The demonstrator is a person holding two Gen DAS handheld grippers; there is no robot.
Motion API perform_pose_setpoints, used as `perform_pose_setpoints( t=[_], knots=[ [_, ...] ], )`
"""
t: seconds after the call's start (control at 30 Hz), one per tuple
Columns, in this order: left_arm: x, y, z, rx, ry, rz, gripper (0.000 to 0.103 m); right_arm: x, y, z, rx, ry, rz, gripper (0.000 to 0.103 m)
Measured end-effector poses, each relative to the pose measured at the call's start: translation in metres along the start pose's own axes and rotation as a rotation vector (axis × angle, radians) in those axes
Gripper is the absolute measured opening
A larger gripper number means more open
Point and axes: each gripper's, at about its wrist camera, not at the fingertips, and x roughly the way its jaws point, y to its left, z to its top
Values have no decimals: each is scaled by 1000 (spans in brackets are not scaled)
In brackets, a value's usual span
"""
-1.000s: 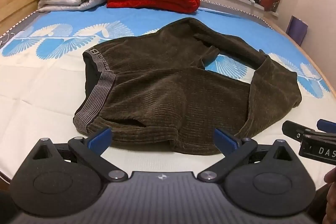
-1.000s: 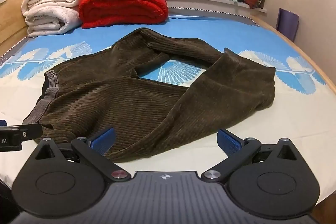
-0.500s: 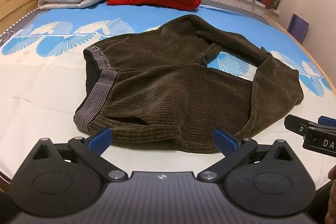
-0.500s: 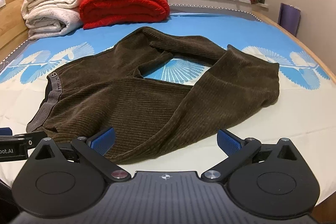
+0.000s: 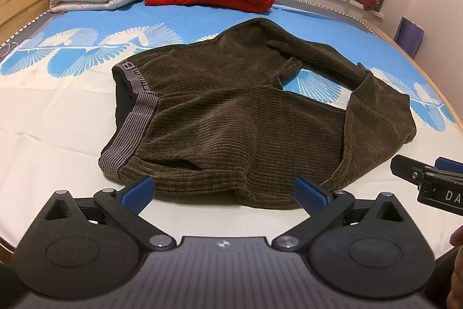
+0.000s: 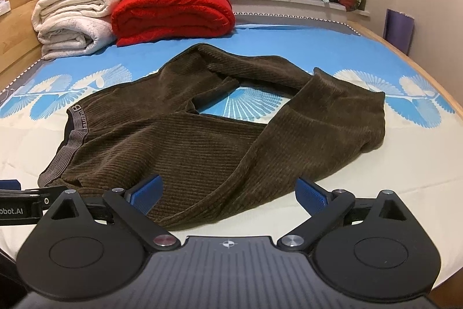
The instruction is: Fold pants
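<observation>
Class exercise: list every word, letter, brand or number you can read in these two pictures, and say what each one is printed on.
"B", then smaller letters too blurred to read: on the grey waistband of the brown pants.
"DA", cut off by the picture's edge: on the right gripper body, seen from the left wrist view.
"obot.AI", start cut off: on the left gripper body, seen from the right wrist view.
Nothing else is readable.

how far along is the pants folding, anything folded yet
Barely begun. Done: brown pants lie on the bed, legs bent and crossing, not folded. In hand: nothing; left gripper and right gripper are open at the near edge. Left: all folds.
</observation>
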Motion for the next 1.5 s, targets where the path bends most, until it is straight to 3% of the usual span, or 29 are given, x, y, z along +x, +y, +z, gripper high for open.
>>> perform_pose_setpoints(
  t=[1.17,1.3,1.4,1.5],
  knots=[
    [0,-2,-1,-4,-1,-2,103,-5,-3,1,25,-26,13,92],
    [-4,-5,-3,6,-32,9,103,-8,-5,3,51,-39,40,91],
    [-12,-10,-4,42,-82,2,92,-11,-5,4,54,-57,35,91],
    [-17,-13,-3,76,-106,-20,73,-11,-7,5,62,-65,15,91]
  ],
)
